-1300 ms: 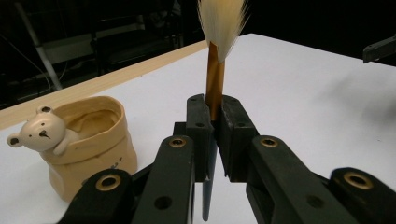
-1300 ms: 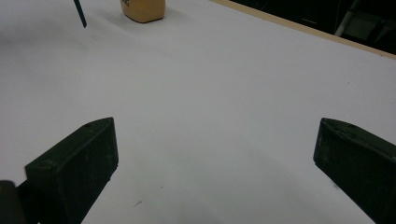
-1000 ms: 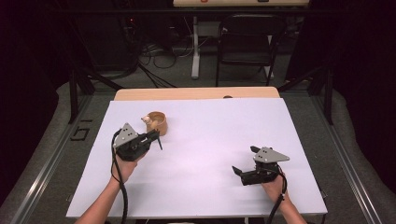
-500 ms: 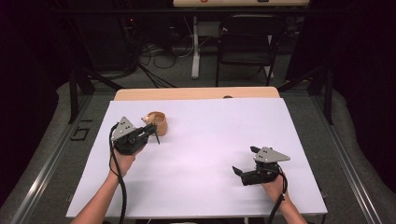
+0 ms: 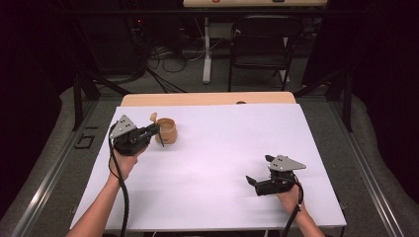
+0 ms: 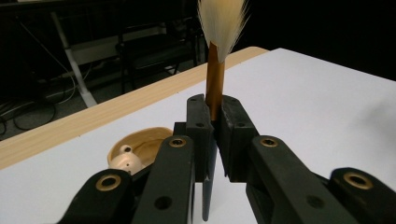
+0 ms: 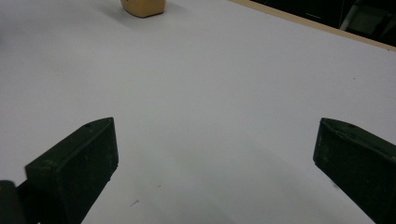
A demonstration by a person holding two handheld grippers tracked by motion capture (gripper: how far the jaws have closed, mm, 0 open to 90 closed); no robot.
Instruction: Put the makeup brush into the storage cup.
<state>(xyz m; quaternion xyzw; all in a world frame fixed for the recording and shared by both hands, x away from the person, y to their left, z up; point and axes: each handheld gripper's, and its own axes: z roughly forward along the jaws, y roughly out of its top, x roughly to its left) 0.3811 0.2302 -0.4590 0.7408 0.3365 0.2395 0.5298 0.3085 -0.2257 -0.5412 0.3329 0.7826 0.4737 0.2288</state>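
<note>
The left gripper (image 6: 212, 116) pinches a brush (image 6: 215, 79) by its brown handle, bristles up, just beside the wooden cup (image 5: 167, 130) near the tabletop's (image 5: 232, 148) far left corner. The right gripper (image 5: 255, 181) rests near the near right corner, jaws spread wide with nothing between them.

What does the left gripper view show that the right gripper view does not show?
Left gripper view alone: the left hand-held gripper shut on a calligraphy brush, pale bristles up and dark lower end hanging below the jaws; the open top of the wooden cup with a small pale piece inside; a chair behind the table.

Right gripper view alone: the right hand-held gripper, jaws wide apart with nothing between them, over bare white table cover.

Both: the white cover, the table's wooden edge and the cup.
</note>
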